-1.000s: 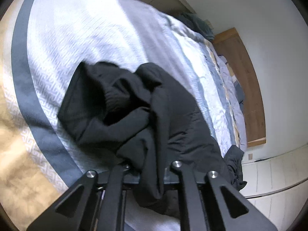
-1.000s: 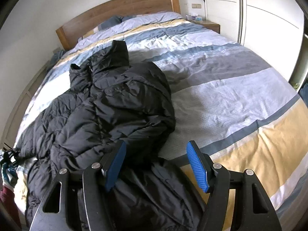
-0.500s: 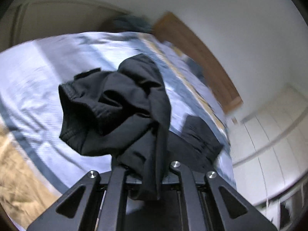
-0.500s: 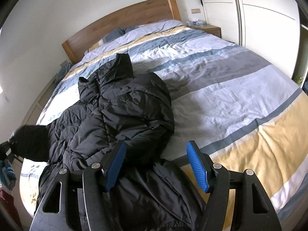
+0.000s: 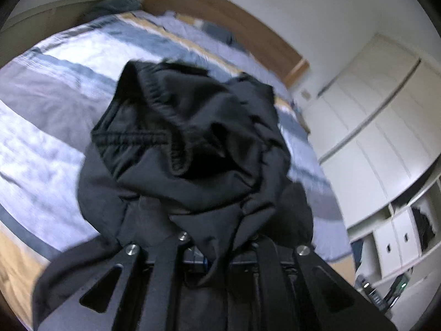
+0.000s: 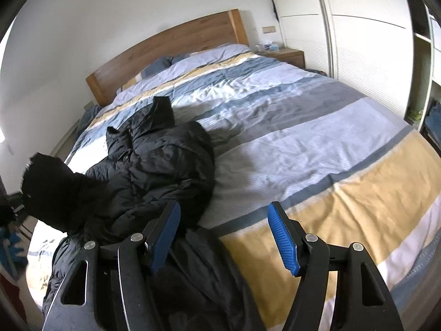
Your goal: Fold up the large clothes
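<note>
A striped duvet [image 6: 303, 127] covers the bed below a wooden headboard [image 6: 171, 47]. A black puffer jacket [image 6: 154, 165] sprawls on its near left part. The left gripper [image 5: 217, 251], fingers together, is clamped on bunched black cuffed fabric [image 5: 193, 138]. The right gripper [image 6: 224, 237] hovers over the jacket's near edge, blue pads [image 6: 281, 237] apart, gripping nothing.

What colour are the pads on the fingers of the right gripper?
Blue, with a ribbed surface, on black fingers. They show best in the right wrist view.
</note>
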The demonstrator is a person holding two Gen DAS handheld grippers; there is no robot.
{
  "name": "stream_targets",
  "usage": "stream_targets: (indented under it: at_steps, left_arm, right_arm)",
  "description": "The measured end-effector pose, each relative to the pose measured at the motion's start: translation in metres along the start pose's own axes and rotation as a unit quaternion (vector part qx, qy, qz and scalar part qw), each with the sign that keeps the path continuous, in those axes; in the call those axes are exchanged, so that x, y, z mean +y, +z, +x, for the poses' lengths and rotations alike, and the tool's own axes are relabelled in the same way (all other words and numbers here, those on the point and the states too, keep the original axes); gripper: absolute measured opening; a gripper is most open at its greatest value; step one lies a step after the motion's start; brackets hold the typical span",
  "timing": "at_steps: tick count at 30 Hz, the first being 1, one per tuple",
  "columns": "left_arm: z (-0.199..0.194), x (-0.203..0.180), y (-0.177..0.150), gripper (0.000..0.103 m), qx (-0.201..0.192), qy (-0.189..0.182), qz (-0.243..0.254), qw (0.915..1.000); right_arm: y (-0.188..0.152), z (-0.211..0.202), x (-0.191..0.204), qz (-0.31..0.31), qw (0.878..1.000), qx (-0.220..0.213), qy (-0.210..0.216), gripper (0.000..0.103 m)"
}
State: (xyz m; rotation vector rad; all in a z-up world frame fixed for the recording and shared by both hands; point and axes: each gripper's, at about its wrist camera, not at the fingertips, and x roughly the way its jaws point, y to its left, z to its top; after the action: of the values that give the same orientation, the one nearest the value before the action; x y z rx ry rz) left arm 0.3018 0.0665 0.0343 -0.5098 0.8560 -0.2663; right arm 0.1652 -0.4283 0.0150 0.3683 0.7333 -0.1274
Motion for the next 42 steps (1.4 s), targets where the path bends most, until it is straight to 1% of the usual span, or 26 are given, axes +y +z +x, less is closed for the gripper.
stream_targets:
  at_steps: [6,8,10,13,19,22,26,28,30,33,36,38,39,42]
  left_arm:
    - [0.051,-0.029,-0.036,0.009,0.056,0.019,0.020,0.9980]
    - [0.063,-0.031,-0.046,0.013,0.070,0.022,0.013,0.9972]
    - [0.071,-0.030,-0.054,0.016,0.080,0.017,0.006,0.9967]
    - [0.080,-0.028,-0.065,0.016,0.092,0.020,0.012,0.9955]
    - [0.079,-0.023,-0.081,0.020,0.114,0.019,0.046,0.9923]
    - [0.073,-0.023,-0.083,0.025,0.122,0.013,0.063,0.9905]
    - [0.063,-0.026,-0.091,0.032,0.136,-0.014,0.089,0.9866]
    - [0.058,-0.031,-0.094,0.034,0.145,-0.029,0.098,0.9842]
    - [0.050,-0.028,-0.096,0.034,0.154,-0.052,0.102,0.9813]
    - [0.036,-0.022,-0.089,0.034,0.145,-0.070,0.107,0.9811]
    - [0.020,-0.005,-0.067,0.034,0.113,-0.065,0.096,0.9868]
    - [0.016,0.006,-0.051,0.035,0.095,-0.052,0.091,0.9900]
    - [0.016,0.014,-0.039,0.035,0.084,-0.039,0.086,0.9920]
    - [0.026,0.030,-0.015,0.035,0.071,-0.017,0.068,0.9950]
  right_arm:
    - [-0.010,-0.006,-0.022,0.009,1.000,-0.001,-0.007,0.066]
    - [-0.014,-0.007,-0.029,0.015,1.000,0.000,-0.008,0.067]
    - [-0.018,-0.006,-0.033,0.018,1.000,0.002,-0.009,0.068]
    - [-0.022,-0.002,-0.031,0.006,1.000,0.009,-0.012,0.068]
    - [-0.024,0.011,-0.007,-0.020,1.000,0.022,0.002,0.069]
    - [-0.024,0.018,0.012,-0.038,0.999,0.029,0.011,0.069]
    - [-0.022,0.031,0.044,-0.067,0.997,0.039,0.028,0.069]
    - [-0.020,0.039,0.063,-0.084,0.995,0.045,0.037,0.069]
    - [-0.017,0.045,0.081,-0.100,0.993,0.049,0.047,0.069]
    - [-0.014,0.053,0.109,-0.124,0.989,0.053,0.062,0.069]
    - [-0.005,0.059,0.145,-0.149,0.983,0.050,0.089,0.069]
    - [0.003,0.064,0.176,-0.167,0.978,0.046,0.118,0.069]
    - [0.005,0.066,0.186,-0.172,0.976,0.045,0.127,0.069]
    - [0.011,0.076,0.224,-0.193,0.967,0.044,0.158,0.069]
